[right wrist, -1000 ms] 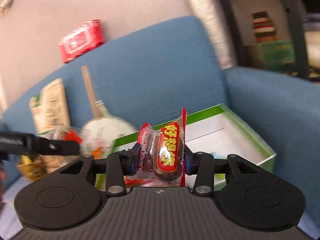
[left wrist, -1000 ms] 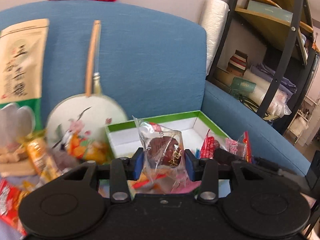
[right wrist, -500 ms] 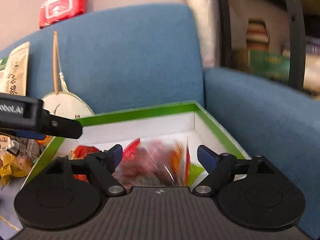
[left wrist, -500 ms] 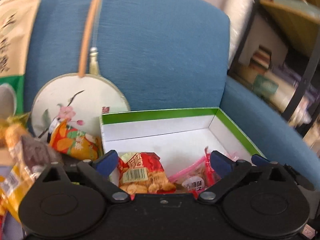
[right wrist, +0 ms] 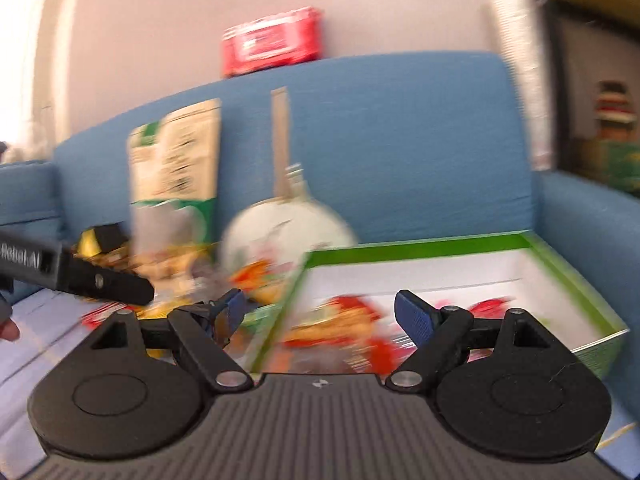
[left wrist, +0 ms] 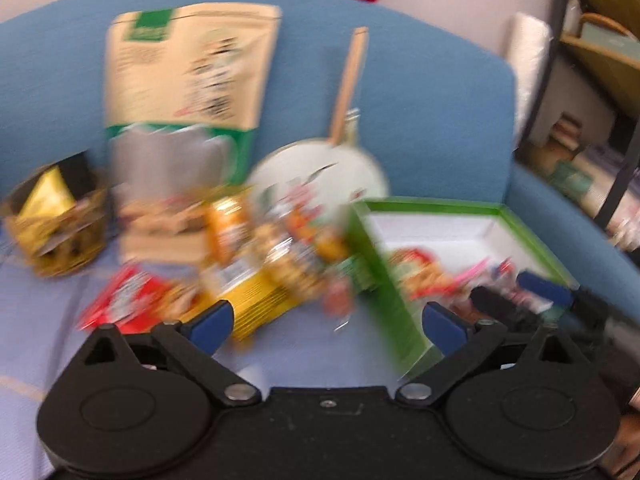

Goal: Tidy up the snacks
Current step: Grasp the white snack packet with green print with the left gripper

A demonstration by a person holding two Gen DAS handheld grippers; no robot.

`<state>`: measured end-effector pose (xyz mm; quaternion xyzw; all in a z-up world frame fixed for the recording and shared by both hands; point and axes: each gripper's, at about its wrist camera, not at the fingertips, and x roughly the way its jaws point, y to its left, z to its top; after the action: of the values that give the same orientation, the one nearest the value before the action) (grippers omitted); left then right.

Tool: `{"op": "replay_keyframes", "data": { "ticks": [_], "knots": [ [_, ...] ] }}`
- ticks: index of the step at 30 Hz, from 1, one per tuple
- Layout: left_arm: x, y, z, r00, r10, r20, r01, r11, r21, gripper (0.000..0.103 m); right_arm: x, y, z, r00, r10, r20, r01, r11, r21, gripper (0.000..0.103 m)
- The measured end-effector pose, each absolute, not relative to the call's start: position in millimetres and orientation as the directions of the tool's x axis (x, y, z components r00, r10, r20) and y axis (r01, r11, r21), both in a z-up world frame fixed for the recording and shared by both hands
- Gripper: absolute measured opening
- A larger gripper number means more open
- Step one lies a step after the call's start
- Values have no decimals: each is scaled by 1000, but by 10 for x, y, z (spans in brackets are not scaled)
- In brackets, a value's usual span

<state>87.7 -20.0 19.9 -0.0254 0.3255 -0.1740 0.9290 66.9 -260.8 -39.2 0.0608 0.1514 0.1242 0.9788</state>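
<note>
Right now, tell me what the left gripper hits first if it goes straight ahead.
Probably the loose snack pile on the seat, just left of the green box. The left gripper is open and empty. Blur leaves depth uncertain.

Black grippers [left wrist: 326, 322] [right wrist: 320, 316]: round pivot discs, silver screws, blue finger pads [left wrist: 210, 326], ribbed grey housing.

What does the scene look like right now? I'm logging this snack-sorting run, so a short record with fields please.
setting: blue sofa
container: green box with white inside, open, several wrapped snacks in it
loose snacks: pile on the seat, left of the box
leaning on backrest: tall paper pouch, round fan
left gripper: open, nothing between the fingers, faces the pile
right gripper: open, nothing held, over the box's near left corner
image quality: motion blur, labels unreadable
</note>
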Motion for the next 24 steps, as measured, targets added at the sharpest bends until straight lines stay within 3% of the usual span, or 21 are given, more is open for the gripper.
{"op": "replay_keyframes", "data": {
  "ticks": [9,13,18,24],
  "knots": [
    [620,495,-76,715,-231,-660,193,972,-131,103,615,-2093,-489,819,456,-348,-390,888,245,103],
    [727,633,-140,687,-288,-667,200,957,-208,103,676,-1755,-653,739,539,-404,-457,842,288,103],
    [982,839,-332,599,-426,-678,197,899,-391,103,818,-1444,-863,643,611,-462,-478,791,381,103],
    [1047,892,-448,570,-423,-704,214,904,-369,103,873,-1316,-950,604,632,-485,-455,773,442,103]
  ]
}}
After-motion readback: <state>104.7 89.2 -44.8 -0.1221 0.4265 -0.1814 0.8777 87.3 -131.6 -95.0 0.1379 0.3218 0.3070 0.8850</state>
